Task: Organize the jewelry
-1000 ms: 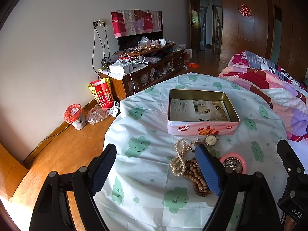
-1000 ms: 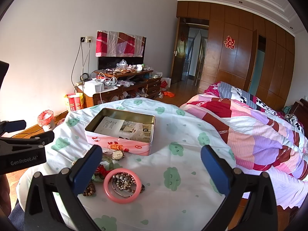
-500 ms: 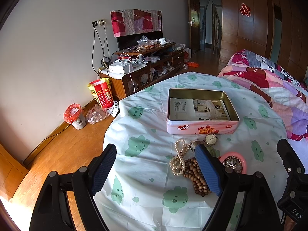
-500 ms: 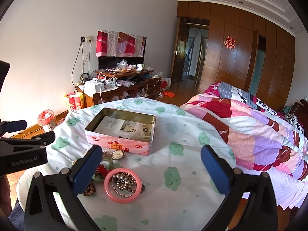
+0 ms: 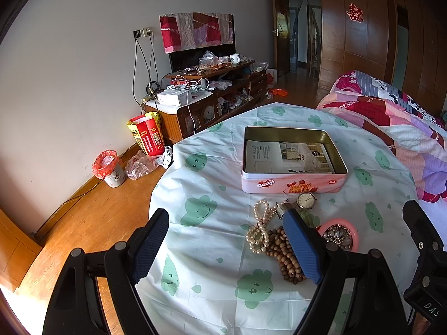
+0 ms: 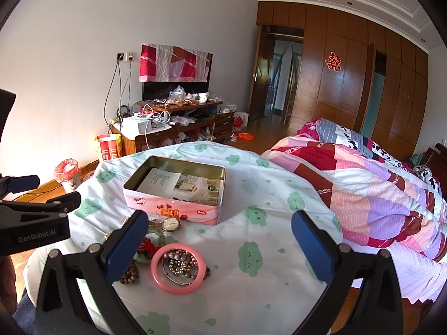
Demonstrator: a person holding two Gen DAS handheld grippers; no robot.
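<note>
An open pink tin (image 5: 293, 185) (image 6: 173, 209) with papers inside stands on the round table. In front of it lies a jewelry pile: a pearl necklace (image 5: 259, 230), a brown wooden bead string (image 5: 285, 256), a watch (image 5: 306, 199) (image 6: 171, 224), and a pink bangle (image 6: 178, 268) (image 5: 353, 231) around small metal pieces. My left gripper (image 5: 226, 247) is open and empty, just left of the pile. My right gripper (image 6: 220, 247) is open and empty, above the table right of the bangle.
The table wears a white cloth with green clouds (image 5: 198, 209). A bed with a patchwork quilt (image 6: 377, 189) lies to the right. A cluttered TV cabinet (image 5: 201, 103), a red bag (image 5: 146, 136) and a small bin (image 5: 109, 167) stand along the wall.
</note>
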